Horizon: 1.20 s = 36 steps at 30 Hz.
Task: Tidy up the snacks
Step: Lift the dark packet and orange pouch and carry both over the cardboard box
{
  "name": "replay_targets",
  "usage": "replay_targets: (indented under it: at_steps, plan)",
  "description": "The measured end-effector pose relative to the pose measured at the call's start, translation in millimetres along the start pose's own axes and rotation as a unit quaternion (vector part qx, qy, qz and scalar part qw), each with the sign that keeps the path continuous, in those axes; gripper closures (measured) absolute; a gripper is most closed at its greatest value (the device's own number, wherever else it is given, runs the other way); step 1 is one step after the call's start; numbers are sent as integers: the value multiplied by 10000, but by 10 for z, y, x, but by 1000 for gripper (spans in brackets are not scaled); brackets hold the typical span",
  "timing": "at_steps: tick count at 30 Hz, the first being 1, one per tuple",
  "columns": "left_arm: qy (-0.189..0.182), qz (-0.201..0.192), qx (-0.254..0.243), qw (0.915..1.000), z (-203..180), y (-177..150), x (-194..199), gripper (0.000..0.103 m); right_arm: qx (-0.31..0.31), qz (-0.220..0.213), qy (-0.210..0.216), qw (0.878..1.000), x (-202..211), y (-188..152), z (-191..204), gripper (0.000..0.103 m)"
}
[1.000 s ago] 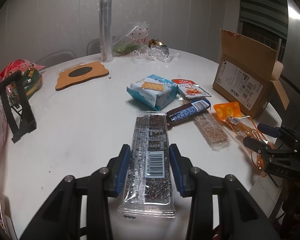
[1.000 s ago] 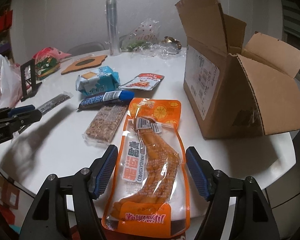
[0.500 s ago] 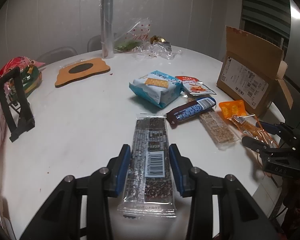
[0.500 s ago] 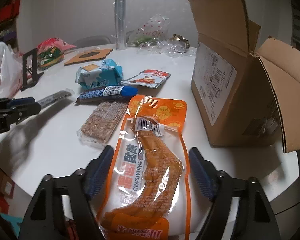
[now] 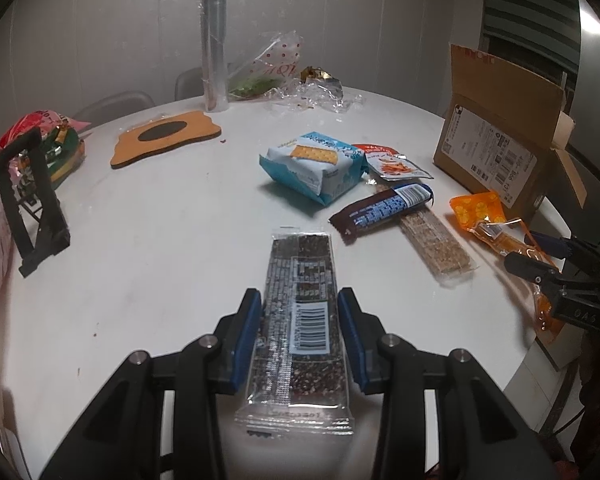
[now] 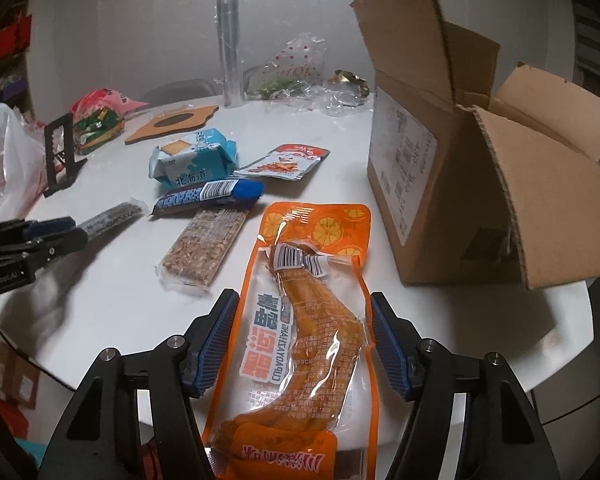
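while the dark seed bar is pinched at its long edges by the left gripper, its near end is seen overhanging the white round table edge. the right gripper jaws are closing around the orange chicken-foot pouch; pad contact cannot be confirmed, a thin gap is seen on both sides. the pouch's near end is cut off by the frame. the open cardboard box interior is hidden by its flaps. the blue cracker pack, blue-brown bar and nut brittle bar are left mid-table.
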<state>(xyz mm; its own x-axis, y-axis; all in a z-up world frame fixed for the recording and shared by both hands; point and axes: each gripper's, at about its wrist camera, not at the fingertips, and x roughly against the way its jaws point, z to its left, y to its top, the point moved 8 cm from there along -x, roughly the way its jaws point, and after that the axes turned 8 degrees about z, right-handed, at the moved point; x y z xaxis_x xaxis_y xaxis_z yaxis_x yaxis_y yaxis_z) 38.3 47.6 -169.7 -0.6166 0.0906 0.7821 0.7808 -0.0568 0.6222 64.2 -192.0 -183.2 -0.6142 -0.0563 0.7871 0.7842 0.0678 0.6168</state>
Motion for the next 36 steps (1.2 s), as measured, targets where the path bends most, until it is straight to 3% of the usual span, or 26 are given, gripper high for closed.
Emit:
replay_targets:
  at_steps: [8,12,16,23,29,36]
  plan:
    - [-107,-258,27,9996,-7,81,206,67,-6,-220,120,9997,326,-22,38,41]
    - [-203,-646,-12,9977,-22,290,485,67,81,-466,291,9985,590,68,130,41]
    - [-602,-1058,-76,9925,-130,602,830,67,381,-641,861,9935,894,271,364,41]
    - [-849,-1636,-488,9817,-488,1265,1321,67,704,-896,1545,9814,1326,758,459,41]
    - [-1247,-1726,-1022,9717,-1075,1937,1443,67,768,-1264,1206,9816,1612,1187,85,41]
    - [-1532,-1633,-1606,9613,-1888,2512,1311,67,464,-1393,607,9873,1546,1503,-629,41]
